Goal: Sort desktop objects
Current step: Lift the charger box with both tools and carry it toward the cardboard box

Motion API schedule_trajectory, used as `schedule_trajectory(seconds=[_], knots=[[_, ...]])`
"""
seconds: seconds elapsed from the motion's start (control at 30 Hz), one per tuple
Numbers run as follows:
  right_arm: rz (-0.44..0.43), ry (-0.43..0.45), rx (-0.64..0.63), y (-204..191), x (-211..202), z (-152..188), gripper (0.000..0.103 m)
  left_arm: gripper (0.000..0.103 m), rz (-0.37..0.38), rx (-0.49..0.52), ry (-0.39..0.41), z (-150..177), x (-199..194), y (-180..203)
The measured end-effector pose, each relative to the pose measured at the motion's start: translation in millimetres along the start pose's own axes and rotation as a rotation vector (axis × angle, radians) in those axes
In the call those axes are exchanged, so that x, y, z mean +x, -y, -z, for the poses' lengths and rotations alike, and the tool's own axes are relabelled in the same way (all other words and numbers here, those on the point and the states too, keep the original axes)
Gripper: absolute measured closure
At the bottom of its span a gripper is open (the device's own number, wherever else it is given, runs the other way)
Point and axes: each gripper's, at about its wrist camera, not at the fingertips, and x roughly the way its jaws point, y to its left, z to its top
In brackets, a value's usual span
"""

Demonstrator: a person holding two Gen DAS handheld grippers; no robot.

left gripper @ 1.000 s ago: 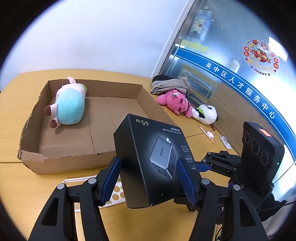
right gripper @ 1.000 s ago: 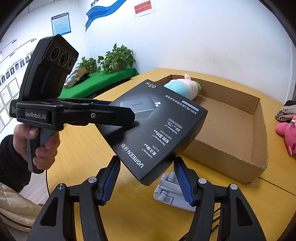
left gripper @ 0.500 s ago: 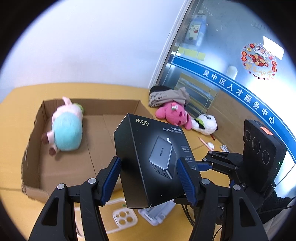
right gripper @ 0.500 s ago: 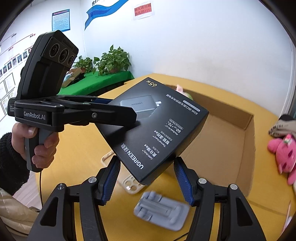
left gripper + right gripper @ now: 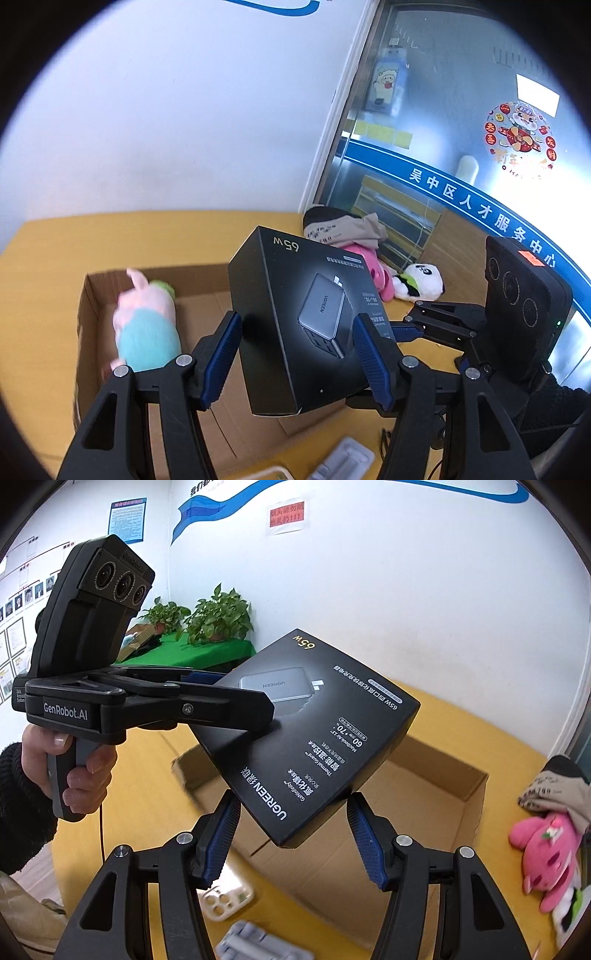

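A black charger box [image 5: 306, 317] is held high above the table, tilted. My left gripper [image 5: 297, 358] is shut on its two sides. My right gripper [image 5: 291, 834] is shut on the same box [image 5: 310, 738] from the other end. Below lies an open cardboard box [image 5: 88, 295], also in the right wrist view [image 5: 443, 797], with a pink and teal plush pig [image 5: 146, 325] inside. The left gripper body [image 5: 110, 701] and the hand holding it show in the right wrist view.
A pink plush [image 5: 373, 273], a panda plush [image 5: 421, 282] and folded cloth [image 5: 343, 227] lie to the right of the cardboard box. A grey stand [image 5: 258, 943] and a white phone case [image 5: 225, 899] lie on the yellow table [image 5: 110, 240] in front.
Both grippers have lifted the black box higher; the cardboard box and table have dropped lower in both views. The grip on the box is unchanged.
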Motion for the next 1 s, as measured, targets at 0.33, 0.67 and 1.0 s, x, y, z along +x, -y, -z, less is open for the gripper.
schedule_trajectory(seconds=[0.33, 0.67, 1.0], knots=[[0.007, 0.014, 0.03, 57, 30, -32, 0.038, 0.042, 0.012, -0.021, 0.001, -44, 49, -33], [0.01, 0.006, 0.082, 121, 81, -51, 0.038, 0.042, 0.055, -0.109, -0.047, -70, 127, -88], [-0.033, -0.092, 0.122, 152, 150, -29, 0.038, 0.042, 0.009, -0.194, -0.148, -42, 184, -129]])
